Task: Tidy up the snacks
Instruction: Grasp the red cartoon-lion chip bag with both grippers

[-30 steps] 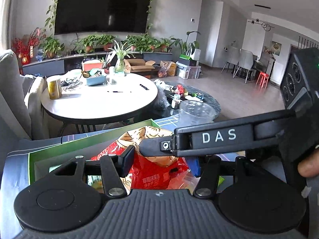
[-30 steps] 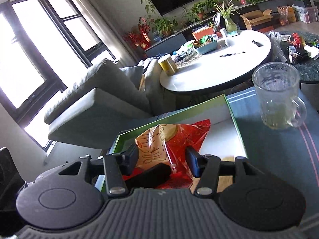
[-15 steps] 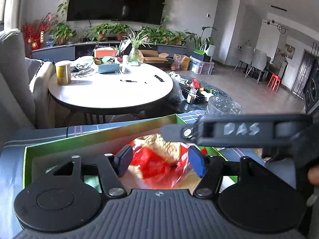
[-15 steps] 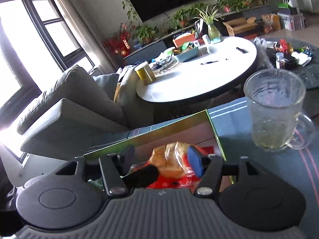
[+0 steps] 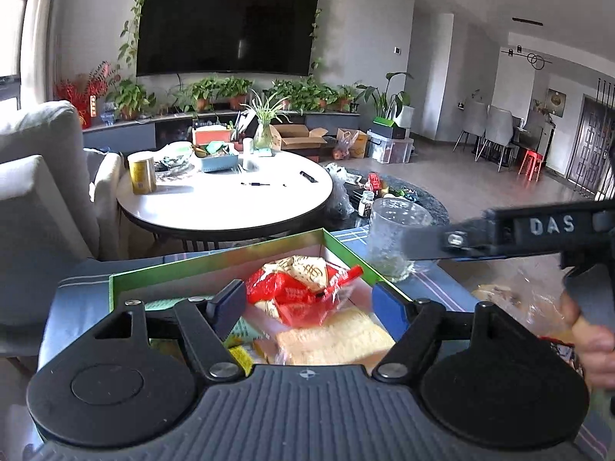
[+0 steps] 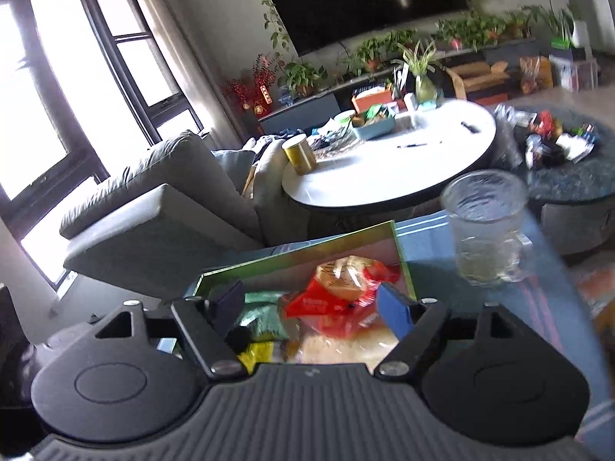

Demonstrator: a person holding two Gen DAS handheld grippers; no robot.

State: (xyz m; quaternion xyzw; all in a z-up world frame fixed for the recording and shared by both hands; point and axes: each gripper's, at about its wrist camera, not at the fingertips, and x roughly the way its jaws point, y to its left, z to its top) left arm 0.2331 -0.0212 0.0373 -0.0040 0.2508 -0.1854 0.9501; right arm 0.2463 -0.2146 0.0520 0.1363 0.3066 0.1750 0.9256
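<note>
box: the green box (image 5: 215,269) sits on the striped cloth, with the glass mug (image 5: 392,238) just beside its right wall
done so far: a red snack bag (image 5: 307,288) lies inside the box on top of a pale packet (image 5: 338,342), with green and yellow packets (image 6: 261,322) next to them
left gripper (image 5: 307,303): jaws opening, nothing pinched, red bag loose below
right gripper (image 6: 311,307): jaws opening too, empty, hanging over the same bag
left to do: what looks like more wrapped snacks (image 5: 507,299) lie outside the box on the right, blurred, so probably not finished
</note>
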